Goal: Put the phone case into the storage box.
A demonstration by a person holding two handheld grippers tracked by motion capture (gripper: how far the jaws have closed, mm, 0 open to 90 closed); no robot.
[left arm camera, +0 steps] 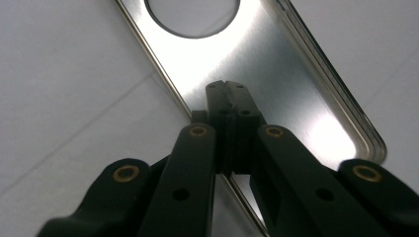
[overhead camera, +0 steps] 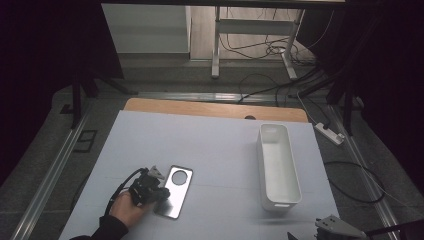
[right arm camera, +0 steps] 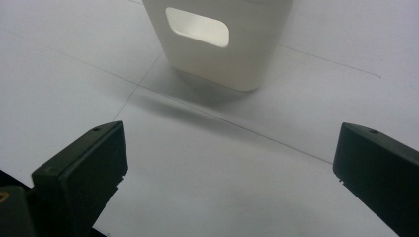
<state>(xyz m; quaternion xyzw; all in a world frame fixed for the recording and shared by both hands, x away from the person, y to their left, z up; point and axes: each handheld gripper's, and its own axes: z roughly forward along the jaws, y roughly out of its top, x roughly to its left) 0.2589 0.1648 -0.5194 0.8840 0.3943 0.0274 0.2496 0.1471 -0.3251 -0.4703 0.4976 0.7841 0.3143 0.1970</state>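
Observation:
A shiny metal plate [overhead camera: 172,201] with a round hole at its far end lies flat on the white table sheet [overhead camera: 220,145], left of the middle. My left gripper [overhead camera: 161,194], held in a hand at the lower left, has its jaws pressed together. In the left gripper view its tips [left arm camera: 227,90] sit over the plate [left arm camera: 281,79] just inside its long edge, and I see nothing between them. My right gripper [overhead camera: 327,229] is at the bottom right edge. Its jaws stand wide apart [right arm camera: 230,163] over bare sheet, facing the short end of a white bin [right arm camera: 222,54].
The long white bin [overhead camera: 261,150] stands empty on the right half of the sheet, lengthwise away from me. A strip of wooden tabletop [overhead camera: 210,107] shows at the far edge. Cables and a power strip [overhead camera: 330,133] lie on the floor beyond and to the right.

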